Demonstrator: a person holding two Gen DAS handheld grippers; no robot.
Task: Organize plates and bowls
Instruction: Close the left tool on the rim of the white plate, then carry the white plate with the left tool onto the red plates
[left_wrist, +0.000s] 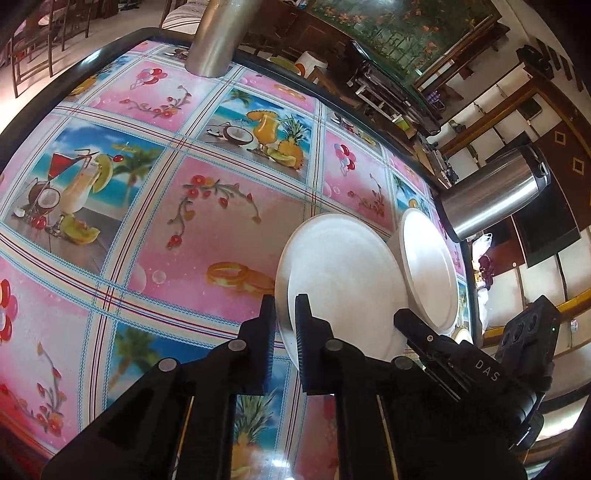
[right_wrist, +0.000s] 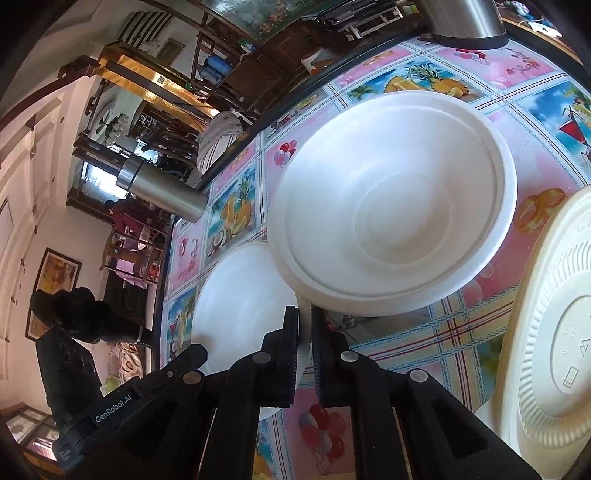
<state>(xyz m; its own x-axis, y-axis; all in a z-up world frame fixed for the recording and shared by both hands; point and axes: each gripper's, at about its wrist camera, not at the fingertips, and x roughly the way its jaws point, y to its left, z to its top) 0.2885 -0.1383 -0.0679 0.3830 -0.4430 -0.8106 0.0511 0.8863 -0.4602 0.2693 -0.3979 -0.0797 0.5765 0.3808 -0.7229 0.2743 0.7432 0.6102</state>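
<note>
In the left wrist view my left gripper (left_wrist: 285, 301) is shut on the near rim of a white plate (left_wrist: 343, 280), held tilted above the table. Right of it a second white dish (left_wrist: 430, 269) is held by my right gripper (left_wrist: 402, 317). In the right wrist view my right gripper (right_wrist: 304, 314) is shut on the rim of a white bowl (right_wrist: 391, 206), tilted up over the table. The left-held plate shows there (right_wrist: 243, 310) behind the left finger. A ribbed white paper plate (right_wrist: 554, 339) lies upside down at the right edge.
The table (left_wrist: 147, 229) has a glossy pink and blue patterned cloth with a dark rim. A steel flask (left_wrist: 495, 192) stands near the right edge and a steel cylinder (left_wrist: 216, 37) at the far edge. Wooden cabinets and chairs surround the table.
</note>
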